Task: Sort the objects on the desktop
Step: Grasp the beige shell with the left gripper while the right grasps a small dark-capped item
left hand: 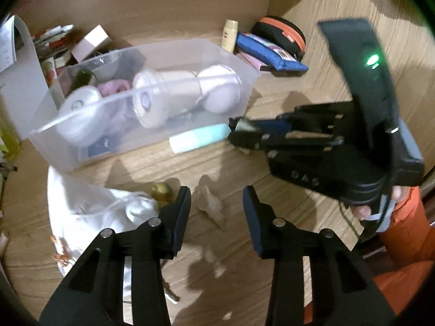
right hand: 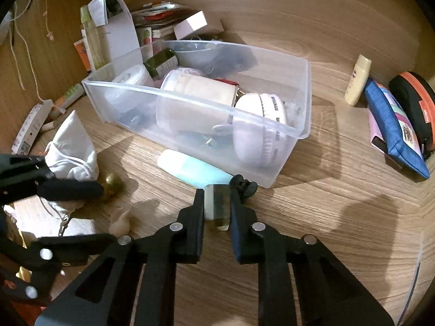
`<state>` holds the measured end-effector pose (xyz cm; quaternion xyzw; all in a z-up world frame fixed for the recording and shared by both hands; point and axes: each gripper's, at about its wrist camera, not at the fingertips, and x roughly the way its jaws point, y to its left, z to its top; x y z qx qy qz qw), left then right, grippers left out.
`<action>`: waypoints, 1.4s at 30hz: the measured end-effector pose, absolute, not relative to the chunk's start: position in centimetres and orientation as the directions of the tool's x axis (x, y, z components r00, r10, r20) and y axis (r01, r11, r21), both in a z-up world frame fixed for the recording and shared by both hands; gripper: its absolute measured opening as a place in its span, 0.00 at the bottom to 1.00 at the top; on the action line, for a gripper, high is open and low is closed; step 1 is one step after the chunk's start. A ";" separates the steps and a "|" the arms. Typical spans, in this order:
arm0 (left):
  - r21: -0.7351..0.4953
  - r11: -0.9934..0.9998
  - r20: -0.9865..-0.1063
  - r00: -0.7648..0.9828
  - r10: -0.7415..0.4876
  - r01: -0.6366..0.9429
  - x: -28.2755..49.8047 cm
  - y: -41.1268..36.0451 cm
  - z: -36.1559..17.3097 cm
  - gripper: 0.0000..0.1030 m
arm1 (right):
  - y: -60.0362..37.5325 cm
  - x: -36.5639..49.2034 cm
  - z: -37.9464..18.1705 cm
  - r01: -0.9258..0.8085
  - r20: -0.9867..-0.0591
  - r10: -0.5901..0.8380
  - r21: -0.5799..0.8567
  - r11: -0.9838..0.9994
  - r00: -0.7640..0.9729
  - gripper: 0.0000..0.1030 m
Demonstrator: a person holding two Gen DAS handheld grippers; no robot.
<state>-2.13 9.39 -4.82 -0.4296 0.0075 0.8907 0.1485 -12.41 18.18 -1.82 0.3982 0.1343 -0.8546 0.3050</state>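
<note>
A clear plastic bin [right hand: 299, 133] on the wooden desk holds white jars, a green bottle and other toiletries; it also shows in the left wrist view [left hand: 49, 135]. My right gripper [right hand: 217, 203] is shut on a small clear-green block with a black clip [right hand: 220, 203], just in front of the bin, above a teal tube [right hand: 190, 169]. In the left wrist view the right gripper [left hand: 236, 133] touches the teal tube's [left hand: 198, 138] end. My left gripper [left hand: 216, 203] is open and empty above the desk, near a crumpled beige scrap [left hand: 212, 206].
A white drawstring bag [right hand: 70, 146] and a gold ball [right hand: 112, 183] lie left of the bin. A cream bottle [right hand: 359, 80], a blue pouch [right hand: 394, 130] and a black-orange case [right hand: 416, 103] sit at the right. Boxes and papers [right hand: 163, 19] crowd behind.
</note>
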 end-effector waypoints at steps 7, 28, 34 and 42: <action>-0.080 -0.962 -0.784 -0.579 0.223 -0.262 -2.6 10.1 -5.6 0.33 | 20.1 -11.7 -0.3 0.614 -0.730 -0.440 0.035 -0.788 -0.523 0.14; -0.083 -0.970 -0.698 -0.681 0.220 -0.228 -2.6 8.8 -1.7 0.13 | 20.4 -11.0 3.9 0.634 -0.644 -0.487 0.004 -0.773 -0.590 0.14; -0.125 -0.972 -0.650 -0.723 0.233 -0.201 -4.5 6.4 1.2 0.13 | 20.2 -11.8 5.9 0.637 -0.612 -0.498 -0.013 -0.771 -0.615 0.14; -0.085 -0.982 -0.620 -0.762 0.185 -0.170 -7.2 4.6 3.5 0.13 | 18.7 -13.6 7.2 0.646 -0.596 -0.494 -0.055 -0.762 -0.633 0.14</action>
